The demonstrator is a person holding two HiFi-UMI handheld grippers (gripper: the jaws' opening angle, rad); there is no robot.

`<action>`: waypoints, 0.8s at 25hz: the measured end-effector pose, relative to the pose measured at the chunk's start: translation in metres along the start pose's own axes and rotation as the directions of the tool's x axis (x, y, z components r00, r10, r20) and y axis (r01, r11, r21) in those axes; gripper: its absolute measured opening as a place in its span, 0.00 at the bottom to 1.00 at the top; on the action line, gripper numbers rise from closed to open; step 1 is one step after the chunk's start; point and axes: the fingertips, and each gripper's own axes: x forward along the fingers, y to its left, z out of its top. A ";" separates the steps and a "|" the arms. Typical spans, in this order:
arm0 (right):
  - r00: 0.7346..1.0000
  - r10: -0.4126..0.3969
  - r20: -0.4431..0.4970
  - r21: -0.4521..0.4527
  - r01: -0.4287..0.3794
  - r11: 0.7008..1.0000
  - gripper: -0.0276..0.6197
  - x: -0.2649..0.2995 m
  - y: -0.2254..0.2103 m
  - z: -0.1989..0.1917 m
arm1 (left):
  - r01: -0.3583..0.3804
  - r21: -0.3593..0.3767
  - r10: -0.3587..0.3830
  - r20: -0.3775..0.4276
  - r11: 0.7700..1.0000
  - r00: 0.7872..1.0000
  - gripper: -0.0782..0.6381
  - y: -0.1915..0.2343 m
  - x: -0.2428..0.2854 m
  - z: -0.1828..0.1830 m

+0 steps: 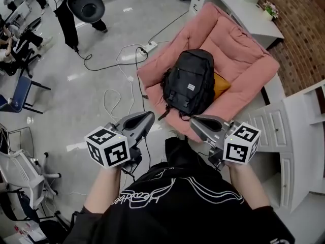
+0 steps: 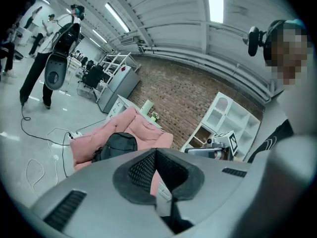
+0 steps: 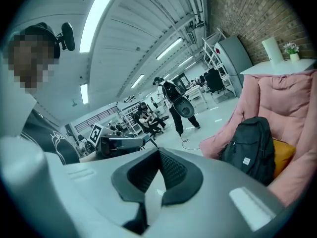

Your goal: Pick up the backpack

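The left tongs [image 2: 155, 151] were pressed together, pad against pad, with nothing between them and touching nothing. The right tongs [image 3: 158, 151] were likewise closed tight and empty. In the head view both were held out side by side in front of the person, tips aimed toward the backpack [image 1: 190, 81] but well short of it. The black backpack lay front-up on a pink floor sofa [image 1: 244, 55], its lower end near the sofa's front edge, with a strap trailing toward the floor [image 1: 91, 95]. An orange cushion [image 1: 221, 84] showed just beside it, partly tucked under its edge. A small white label [image 1: 191, 87] sat on the backpack's front pocket, its print too small to read. Each tongs carried a cube [image 1: 107, 146] with black-and-white square markers. White script ran across the person's black shirt [image 1: 177, 202] but was not legible. A white power strip [image 1: 150, 46] with cables lay on the floor by the sofa
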 end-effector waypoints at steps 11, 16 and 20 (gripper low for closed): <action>0.998 -0.052 0.025 0.060 0.051 0.997 0.05 0.019 -0.073 0.021 | -0.010 0.013 0.011 -0.065 1.000 0.998 0.11 0.040 0.057 0.023; 0.996 -0.094 -0.010 0.100 0.094 0.990 0.05 0.030 -0.123 0.028 | -0.007 -0.027 0.003 -0.131 1.000 0.991 0.11 0.070 0.100 0.029; 0.992 -0.126 -0.009 0.119 0.126 0.985 0.05 0.042 -0.167 0.040 | -0.004 -0.048 -0.004 -0.165 0.999 0.986 0.11 0.098 0.141 0.034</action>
